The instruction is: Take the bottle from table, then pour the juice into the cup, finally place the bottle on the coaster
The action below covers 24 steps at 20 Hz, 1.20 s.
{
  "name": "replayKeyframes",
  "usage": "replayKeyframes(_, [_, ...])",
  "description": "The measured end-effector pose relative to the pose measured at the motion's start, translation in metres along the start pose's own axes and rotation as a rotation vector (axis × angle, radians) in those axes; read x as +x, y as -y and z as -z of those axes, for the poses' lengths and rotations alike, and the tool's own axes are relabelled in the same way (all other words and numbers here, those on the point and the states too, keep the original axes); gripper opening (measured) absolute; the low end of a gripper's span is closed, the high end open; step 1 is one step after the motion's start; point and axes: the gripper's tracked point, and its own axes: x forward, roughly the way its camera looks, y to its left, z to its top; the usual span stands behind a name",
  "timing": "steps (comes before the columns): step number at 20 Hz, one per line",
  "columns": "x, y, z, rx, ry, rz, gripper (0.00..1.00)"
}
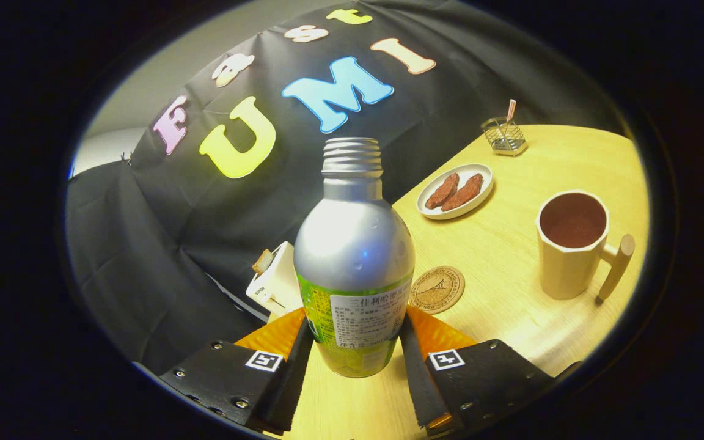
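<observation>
My claw (pixel 355 354) is clamped on the bottle (pixel 353 256); both fingers press on its lower part, one on each side. The bottle has no cap and its bottom is off the table (pixel 511 293). The coaster (pixel 437 289) lies just ahead of my right finger. Farther to the right stands the cup (pixel 574 243), with dark juice inside. Beyond the coaster is a plate (pixel 456 190).

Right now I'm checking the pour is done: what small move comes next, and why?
Probably carry the bottle toward the coaster and lower it there. The gripper fingers press on its sides, the cup already holds dark liquid, and the coaster lies bare just beyond the fingers.
</observation>
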Motion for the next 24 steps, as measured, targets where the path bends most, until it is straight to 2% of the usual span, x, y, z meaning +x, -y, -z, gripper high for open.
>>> replayKeyframes(7, [0.003, 0.011, 0.000, 0.185, -0.006, -0.042, 0.72])
replayKeyframes(24, [0.001, 0.046, -0.002, 0.512, 0.018, -0.026, 0.72])
